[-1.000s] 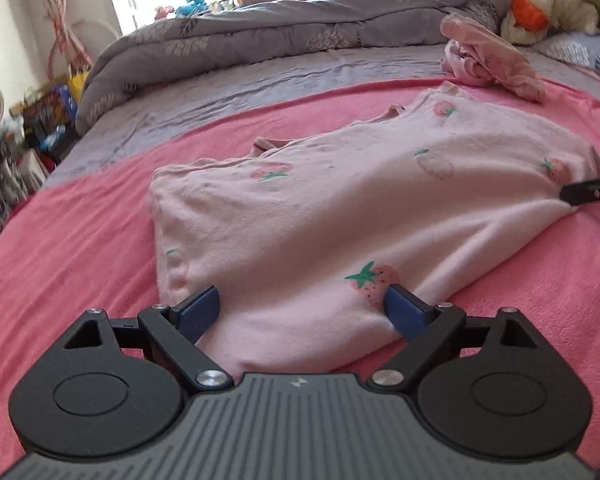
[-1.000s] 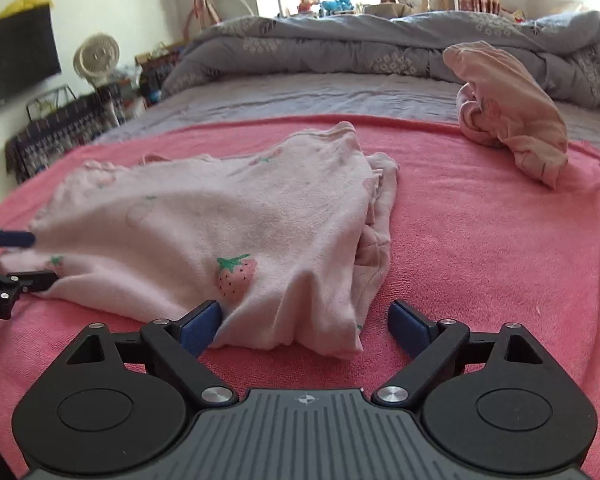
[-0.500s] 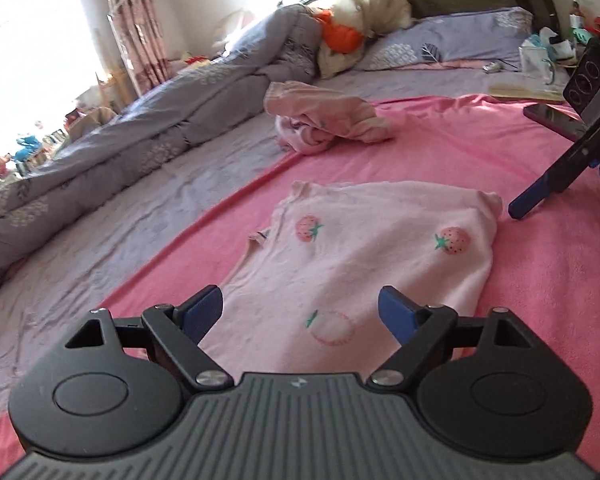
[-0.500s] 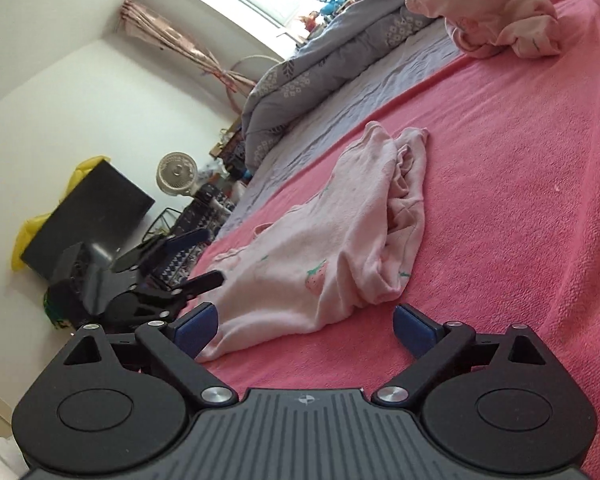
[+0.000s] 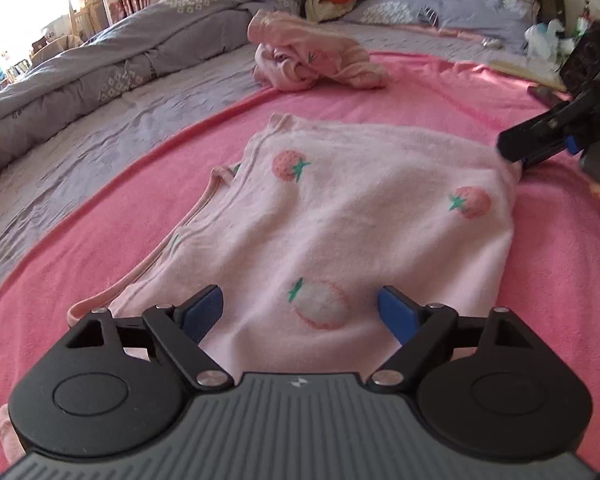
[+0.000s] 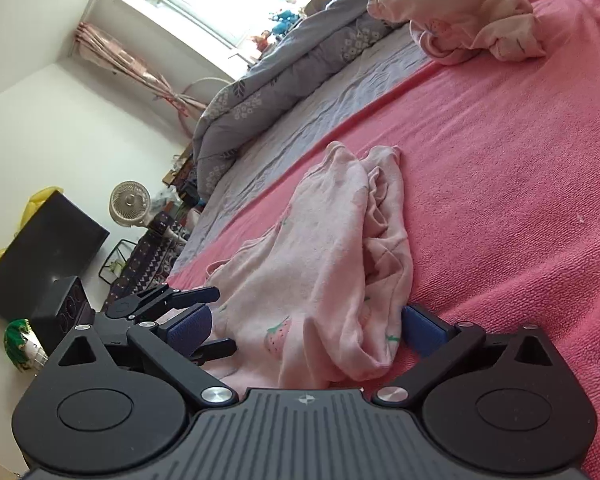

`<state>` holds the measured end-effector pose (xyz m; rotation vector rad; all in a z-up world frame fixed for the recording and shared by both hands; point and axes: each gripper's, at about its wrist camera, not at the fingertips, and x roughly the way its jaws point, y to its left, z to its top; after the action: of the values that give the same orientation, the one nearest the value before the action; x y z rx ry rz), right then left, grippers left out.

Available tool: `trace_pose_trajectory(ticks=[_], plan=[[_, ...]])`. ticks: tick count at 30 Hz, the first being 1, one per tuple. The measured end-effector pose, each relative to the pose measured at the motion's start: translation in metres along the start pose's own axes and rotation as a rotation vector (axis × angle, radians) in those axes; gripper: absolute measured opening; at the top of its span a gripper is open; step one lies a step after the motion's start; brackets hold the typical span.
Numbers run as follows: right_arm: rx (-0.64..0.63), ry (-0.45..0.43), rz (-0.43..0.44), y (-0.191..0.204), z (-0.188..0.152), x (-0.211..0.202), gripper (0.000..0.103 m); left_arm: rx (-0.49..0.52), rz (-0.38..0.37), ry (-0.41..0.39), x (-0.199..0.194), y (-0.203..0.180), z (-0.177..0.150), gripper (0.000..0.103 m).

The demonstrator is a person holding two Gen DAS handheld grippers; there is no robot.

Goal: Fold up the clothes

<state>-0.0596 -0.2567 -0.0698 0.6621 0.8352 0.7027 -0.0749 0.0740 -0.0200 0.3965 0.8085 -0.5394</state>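
A pale pink garment with strawberry prints (image 5: 360,208) lies folded on the pink blanket (image 5: 460,92). My left gripper (image 5: 300,304) hovers over its near edge. Its jaws are opening, with cloth lying between and under the blue pads but not pinched. My right gripper's black fingers (image 5: 528,142) sit at the garment's far right corner. In the right wrist view the garment (image 6: 332,240) is bunched into folds. My right gripper (image 6: 306,324) is opening wide, with the garment's near end between the pads and not pressed. The left gripper's fingers (image 6: 192,294) show at the left.
A second crumpled pink garment (image 5: 308,56) lies further up the bed. A grey flowered duvet (image 5: 100,60) is heaped along the far side, and pillows (image 5: 440,8) lie at the head. Beyond the bed stand a fan (image 6: 130,204) and a black box (image 6: 44,240).
My left gripper swung round to another side of the garment and now looks toward the headboard. My right gripper rolled and moved in over the garment's end. Both jaws stand a little wider.
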Motion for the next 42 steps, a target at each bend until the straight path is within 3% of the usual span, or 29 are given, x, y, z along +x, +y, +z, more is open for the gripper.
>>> trace_pose_trajectory(ticks=[3,8,13,15,18,20,25,27,29,30,32,33,35,38,42], plan=[[0.015,0.016,0.032,0.0,-0.003,-0.004,0.102,-0.055,-0.035,-0.027,0.002,0.01,-0.004,0.095],[0.046,0.014,0.017,-0.004,0.007,0.009,0.101,-0.004,0.005,-0.088,-0.014,0.007,0.005,0.089],[0.055,-0.004,0.014,-0.004,0.013,0.022,0.1,0.023,-0.087,-0.018,0.007,0.023,0.014,0.091],[0.052,-0.011,0.014,-0.004,0.013,0.024,0.1,0.043,-0.083,-0.021,0.005,0.029,0.022,0.092],[0.049,-0.015,0.009,-0.004,0.013,0.026,0.096,-0.014,-0.079,0.027,0.028,0.037,0.022,0.103],[0.053,-0.015,0.013,-0.005,0.014,0.027,0.095,-0.056,-0.093,0.018,0.029,0.039,0.02,0.103],[0.129,-0.002,0.036,-0.015,0.016,0.021,0.077,-0.06,0.035,0.009,-0.003,0.026,0.018,0.094],[0.155,0.01,0.063,-0.019,0.012,0.014,0.072,-0.045,0.093,-0.024,-0.028,0.018,0.008,0.094],[0.148,0.015,0.063,-0.021,0.009,0.012,0.068,-0.045,0.103,-0.052,-0.049,0.014,-0.007,0.097],[0.141,0.015,0.058,-0.021,0.008,0.013,0.068,-0.034,0.133,-0.03,-0.051,0.012,-0.014,0.099],[0.143,0.016,0.021,-0.017,0.012,0.021,0.06,-0.028,0.21,0.089,-0.03,0.011,-0.027,0.102],[0.149,0.015,0.003,-0.016,0.014,0.026,0.056,-0.079,0.2,0.076,-0.032,0.017,-0.031,0.103],[0.198,0.008,-0.019,-0.019,0.014,0.03,0.026,-0.192,0.201,0.022,-0.046,0.028,-0.035,0.097],[0.24,-0.01,-0.045,-0.021,0.012,0.031,0.02,-0.261,0.266,-0.084,-0.087,0.03,-0.053,0.094],[0.115,-0.054,-0.121,0.012,0.019,0.027,0.018,-0.349,0.358,-0.152,-0.133,0.028,-0.104,0.096]])
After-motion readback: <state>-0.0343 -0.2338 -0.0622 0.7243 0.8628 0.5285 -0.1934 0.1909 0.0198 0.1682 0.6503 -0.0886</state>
